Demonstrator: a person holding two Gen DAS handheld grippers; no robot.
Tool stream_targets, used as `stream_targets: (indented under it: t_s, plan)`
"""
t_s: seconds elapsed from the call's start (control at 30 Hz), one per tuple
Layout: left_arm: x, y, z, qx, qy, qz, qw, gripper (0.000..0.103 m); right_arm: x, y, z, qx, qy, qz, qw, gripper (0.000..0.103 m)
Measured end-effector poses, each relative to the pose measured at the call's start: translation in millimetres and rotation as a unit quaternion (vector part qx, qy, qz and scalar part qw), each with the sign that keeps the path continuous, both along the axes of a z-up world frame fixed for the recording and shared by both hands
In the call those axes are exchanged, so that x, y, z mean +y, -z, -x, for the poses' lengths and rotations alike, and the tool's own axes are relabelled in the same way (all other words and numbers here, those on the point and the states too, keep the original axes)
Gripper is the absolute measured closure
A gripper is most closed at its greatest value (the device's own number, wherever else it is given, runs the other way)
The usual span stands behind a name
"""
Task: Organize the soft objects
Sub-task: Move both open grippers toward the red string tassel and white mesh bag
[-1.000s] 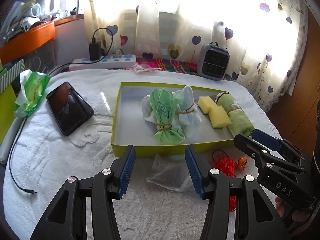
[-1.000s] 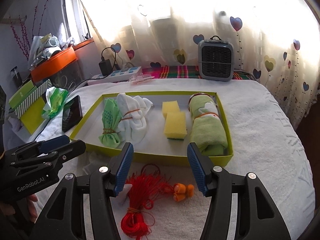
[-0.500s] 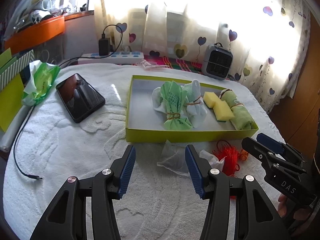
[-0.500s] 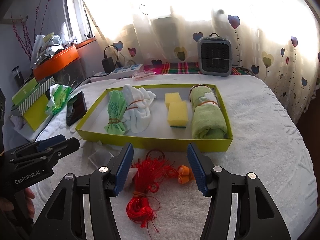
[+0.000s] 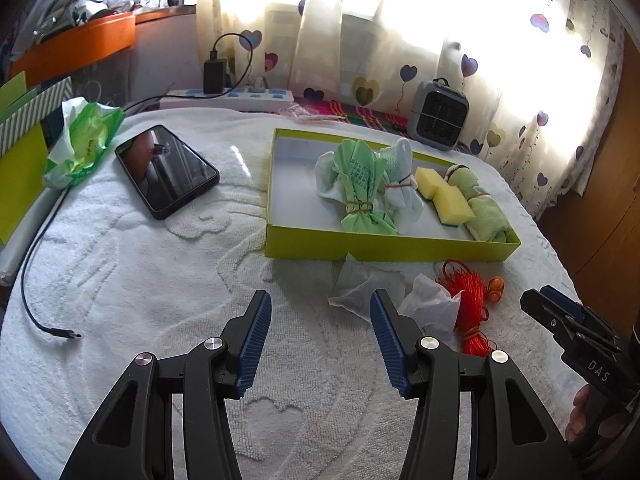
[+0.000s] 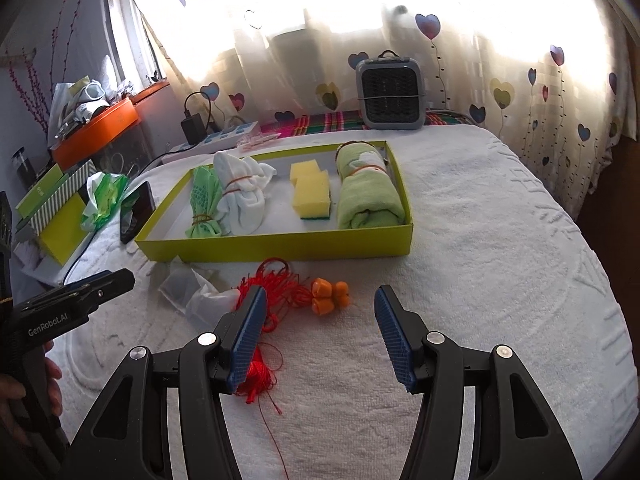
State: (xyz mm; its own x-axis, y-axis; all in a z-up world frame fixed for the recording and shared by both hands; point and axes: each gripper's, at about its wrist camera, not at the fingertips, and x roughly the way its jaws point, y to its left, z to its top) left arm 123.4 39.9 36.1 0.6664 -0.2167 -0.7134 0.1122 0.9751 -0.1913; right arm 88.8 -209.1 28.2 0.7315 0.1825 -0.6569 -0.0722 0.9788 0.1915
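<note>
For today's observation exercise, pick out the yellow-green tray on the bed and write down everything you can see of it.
The yellow-green tray is a shallow rectangular box, apparently cardboard, with low lime walls and a pale grey floor. It sits flat on the white towel. Inside lie a green cloth bundle, a white cloth bundle, two yellow sponges and a rolled green towel. A clear plastic bag lies against its near wall; red string lies just in front.

- The left gripper [image 5: 320, 320], black with blue ribbed fingers [image 5: 256, 336], is tilted downward, its fingers spread apart with nothing between them.
- The right gripper [image 6: 320, 320], of the same black and blue build, tilts down likewise, fingers [image 6: 394, 340] parted and empty.
- A hand [image 6: 24, 396] grips the left gripper's handle; fingertips of another hand [image 5: 580, 416] wrap the right one's.
</note>
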Motion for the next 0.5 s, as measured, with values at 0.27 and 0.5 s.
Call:
stream_targets:
  t_s: [0.27, 0.5]
  plan:
    - [12, 6, 4, 0.004, 0.011, 0.024, 0.9997, 0.053, 13, 12, 4, 0.030, -0.012, -0.004, 0.999, 0.046]
    - [21, 5, 9, -0.001, 0.017, 0.032, 0.9993, 0.052, 35, 16, 3, 0.045, -0.031, 0.011, 0.998, 0.046]
